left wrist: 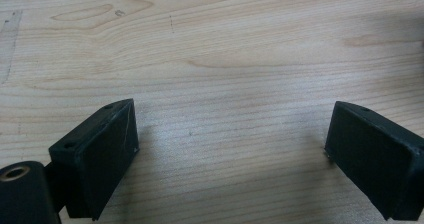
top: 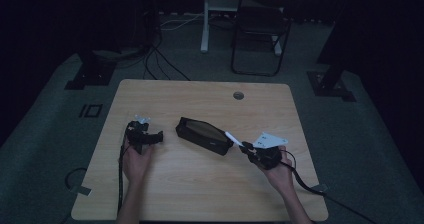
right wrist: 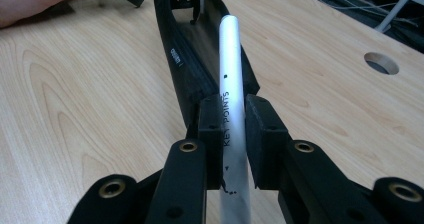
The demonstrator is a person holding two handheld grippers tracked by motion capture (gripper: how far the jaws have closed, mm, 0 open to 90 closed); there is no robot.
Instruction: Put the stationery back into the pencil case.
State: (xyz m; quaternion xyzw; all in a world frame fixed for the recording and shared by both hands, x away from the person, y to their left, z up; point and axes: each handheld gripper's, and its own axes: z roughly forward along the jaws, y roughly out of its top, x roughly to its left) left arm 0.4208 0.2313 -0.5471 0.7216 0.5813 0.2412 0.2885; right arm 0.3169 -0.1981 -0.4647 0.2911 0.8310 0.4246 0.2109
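Observation:
A black pencil case (top: 204, 135) lies open in the middle of the wooden table (top: 200, 194); the right gripper view looks along it (right wrist: 200, 59). My right gripper (top: 245, 147) is shut on a white pen (top: 232, 138), whose tip points at the case's right end. In the right gripper view the pen (right wrist: 231, 74) is clamped between both pads and reaches over the case's opening. My left gripper (top: 150, 136) rests on the table left of the case. Its jaws stand wide apart over bare wood (left wrist: 230, 134), with nothing between them.
A round cable hole (top: 238, 95) sits near the table's far edge and shows as a hole (right wrist: 381, 63) in the right gripper view. Cables trail from both grippers toward the near edge. A chair (top: 260, 29) and stands are on the floor beyond the table.

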